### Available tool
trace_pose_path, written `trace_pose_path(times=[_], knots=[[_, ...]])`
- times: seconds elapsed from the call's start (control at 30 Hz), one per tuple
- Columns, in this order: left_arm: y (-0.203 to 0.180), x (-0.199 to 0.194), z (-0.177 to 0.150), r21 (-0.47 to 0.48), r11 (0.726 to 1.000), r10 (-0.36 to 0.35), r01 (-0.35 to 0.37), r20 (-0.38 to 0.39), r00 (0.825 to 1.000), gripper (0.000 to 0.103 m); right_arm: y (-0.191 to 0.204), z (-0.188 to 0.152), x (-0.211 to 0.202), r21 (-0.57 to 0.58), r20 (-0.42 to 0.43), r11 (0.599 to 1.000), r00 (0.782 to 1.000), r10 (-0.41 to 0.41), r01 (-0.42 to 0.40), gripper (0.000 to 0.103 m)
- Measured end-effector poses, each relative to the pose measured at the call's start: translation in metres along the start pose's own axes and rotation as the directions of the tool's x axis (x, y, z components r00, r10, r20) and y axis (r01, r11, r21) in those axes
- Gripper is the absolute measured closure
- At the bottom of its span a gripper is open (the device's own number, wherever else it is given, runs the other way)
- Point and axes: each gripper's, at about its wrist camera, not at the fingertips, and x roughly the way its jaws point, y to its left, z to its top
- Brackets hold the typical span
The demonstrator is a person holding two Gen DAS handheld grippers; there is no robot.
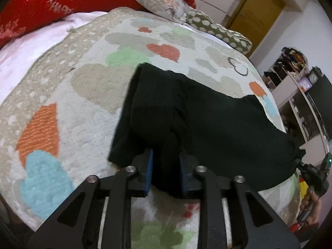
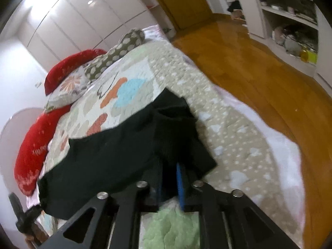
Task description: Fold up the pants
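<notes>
My left gripper (image 1: 166,166) is clamped on a bunch of the black pants (image 1: 207,114) at six o'clock in its view; my right gripper (image 2: 169,180) pinches another bunch the same way; the pants hang between them over the quilt (image 1: 87,108), stretching to three o'clock in the left view. I judge the cloth soft, light and limp, so it will sag; better hold at hems or waistband corners. Beyond, open quilt towards twelve; the bed edge and wooden floor (image 2: 259,66) lie at two o'clock in the right view; pillows (image 1: 41,2) farthest.

Pants (image 1: 207,120) lie on the quilt (image 1: 83,95), pillows (image 1: 62,2) behind them.
</notes>
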Motion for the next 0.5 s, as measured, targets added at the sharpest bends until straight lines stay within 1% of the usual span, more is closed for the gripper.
trace_pose_path(times=[0.03, 0.07, 0.13, 0.17, 0.23, 0.3, 0.33, 0.37, 0.4, 0.43, 0.47, 0.5], knots=[[0.004, -0.004, 0.002, -0.018, 1.0, 0.01, -0.01, 0.012, 1.0, 0.076, 0.002, 0.003, -0.011, 0.003, 0.039, 0.998, 0.998, -0.055, 0.055, 0.075], [0.007, -0.009, 0.003, -0.031, 0.999, 0.028, -0.027, 0.027, 0.999, 0.074, -0.001, 0.003, -0.022, -0.003, 0.07, 0.996, 0.993, -0.092, 0.092, 0.069], [0.01, -0.017, 0.005, -0.04, 0.999, 0.033, -0.032, 0.039, 0.999, 0.072, 0.004, 0.008, -0.04, -0.032, 0.135, 0.984, 0.976, -0.17, 0.175, 0.069], [0.009, -0.021, 0.005, -0.038, 0.998, 0.048, -0.046, 0.048, 0.998, 0.072, 0.01, 0.012, -0.046, -0.061, 0.155, 0.982, 0.973, -0.17, 0.181, 0.069], [0.005, -0.029, 0.006, -0.022, 0.996, 0.09, -0.089, 0.08, 0.993, 0.072, 0.024, 0.018, -0.049, -0.123, 0.158, 0.982, 0.98, -0.124, 0.145, 0.069], [0.001, -0.041, 0.008, -0.016, 0.989, 0.149, -0.148, 0.139, 0.979, 0.072, 0.043, 0.019, -0.042, -0.18, 0.137, 0.981, 0.989, -0.052, 0.077, 0.069], [-0.001, -0.046, 0.009, -0.018, 0.986, 0.164, -0.163, 0.165, 0.973, 0.072, 0.055, 0.019, -0.034, -0.21, 0.111, 0.977, 0.994, -0.002, 0.026, 0.069], [-0.002, -0.047, 0.011, -0.013, 0.987, 0.159, -0.159, 0.175, 0.972, 0.069, 0.067, 0.018, -0.024, -0.237, 0.078, 0.971, 0.996, 0.045, -0.025, 0.069], [-0.004, -0.045, 0.013, -0.005, 0.988, 0.151, -0.152, 0.173, 0.973, 0.063, 0.082, 0.015, -0.01, -0.263, 0.04, 0.962, 0.995, 0.092, -0.078, 0.069], [-0.006, -0.041, 0.014, 0.009, 0.989, 0.145, -0.148, 0.164, 0.976, 0.062, 0.093, 0.011, 0.001, -0.28, 0.011, 0.953, 0.992, 0.124, -0.116, 0.069], [-0.008, -0.036, 0.016, 0.017, 0.988, 0.149, -0.154, 0.156, 0.976, 0.062, 0.11, 0.007, 0.019, -0.297, -0.031, 0.939, 0.985, 0.17, -0.172, 0.069], [-0.011, -0.031, 0.017, 0.027, 0.987, 0.155, -0.161, 0.15, 0.977, 0.062, 0.122, 0.002, 0.029, -0.302, -0.056, 0.931, 0.979, 0.197, -0.205, 0.069]])
